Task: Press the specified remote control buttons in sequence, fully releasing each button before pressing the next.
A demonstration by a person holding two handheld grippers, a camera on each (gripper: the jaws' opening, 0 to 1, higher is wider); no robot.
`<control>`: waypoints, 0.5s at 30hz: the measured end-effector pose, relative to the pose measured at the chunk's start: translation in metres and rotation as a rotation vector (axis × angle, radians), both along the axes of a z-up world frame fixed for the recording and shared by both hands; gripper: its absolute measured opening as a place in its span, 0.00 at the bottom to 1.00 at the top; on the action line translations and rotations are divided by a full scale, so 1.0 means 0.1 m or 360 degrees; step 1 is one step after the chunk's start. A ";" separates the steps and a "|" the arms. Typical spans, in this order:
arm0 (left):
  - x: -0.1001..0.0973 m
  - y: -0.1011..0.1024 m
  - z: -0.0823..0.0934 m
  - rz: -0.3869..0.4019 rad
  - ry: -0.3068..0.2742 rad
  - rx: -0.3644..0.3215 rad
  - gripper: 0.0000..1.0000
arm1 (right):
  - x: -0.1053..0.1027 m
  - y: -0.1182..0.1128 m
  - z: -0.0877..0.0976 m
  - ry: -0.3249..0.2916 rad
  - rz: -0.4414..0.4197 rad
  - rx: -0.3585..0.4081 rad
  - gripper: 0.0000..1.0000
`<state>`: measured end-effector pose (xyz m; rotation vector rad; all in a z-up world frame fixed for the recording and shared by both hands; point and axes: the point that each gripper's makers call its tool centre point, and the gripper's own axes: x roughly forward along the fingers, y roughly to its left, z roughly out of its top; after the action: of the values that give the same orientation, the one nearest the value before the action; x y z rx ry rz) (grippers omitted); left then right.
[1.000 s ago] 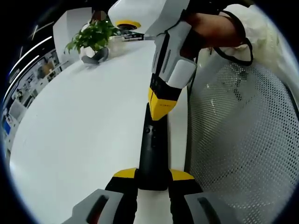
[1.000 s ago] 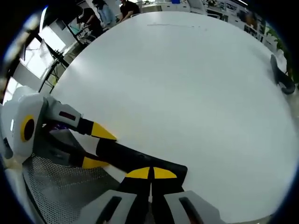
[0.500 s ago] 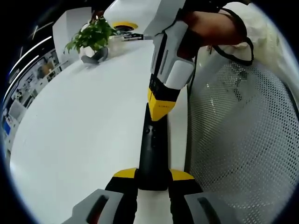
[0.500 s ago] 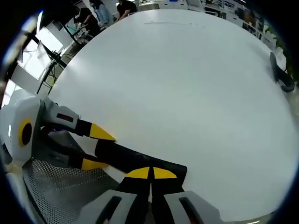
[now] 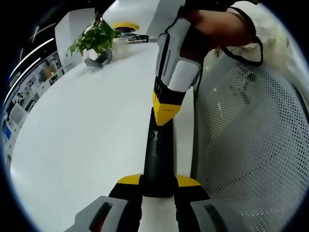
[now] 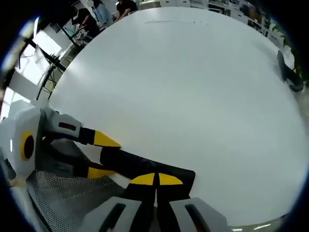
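Note:
A slim black remote [image 5: 157,150] lies lengthwise at the white table's [image 5: 82,130] near edge. My left gripper [image 5: 158,180] is shut on its near end, one yellow-tipped jaw on each side. My right gripper [image 5: 166,110], held by a hand, comes down from above with its yellow tips together on the remote's far part, just beyond a small round button. In the right gripper view, my right gripper [image 6: 155,179] is shut, tips touching the remote [image 6: 140,164], while my left gripper [image 6: 102,155] clamps the other end from the left.
A potted plant [image 5: 96,38] and a yellow-topped object [image 5: 126,26] stand at the table's far end. A white mesh chair [image 5: 251,145] sits close on the right, beside the remote. A dark curved object [image 6: 288,75] lies near the table's far rim. People stand beyond the table [image 6: 126,6].
The right gripper's body has tilted slightly away while its tips stay on the remote. The remote and my left gripper have not moved.

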<state>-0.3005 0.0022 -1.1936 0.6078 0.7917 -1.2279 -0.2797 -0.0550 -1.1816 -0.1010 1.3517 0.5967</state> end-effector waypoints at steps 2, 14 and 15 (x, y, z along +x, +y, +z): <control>0.00 0.00 0.00 0.0003 0.0000 0.0000 0.24 | 0.01 0.03 0.04 0.0010 -0.0010 0.0018 0.00; 0.00 0.00 0.00 0.0005 0.0006 0.0022 0.24 | 0.07 0.18 -0.04 0.0077 0.0060 0.0006 0.00; 0.00 0.00 0.00 0.0005 0.0007 0.0023 0.24 | 0.07 0.18 -0.04 0.0076 0.0065 0.0003 0.00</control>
<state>-0.3005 0.0021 -1.1932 0.6157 0.8057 -1.2216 -0.2728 -0.0373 -1.1857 -0.1137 1.3980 0.6385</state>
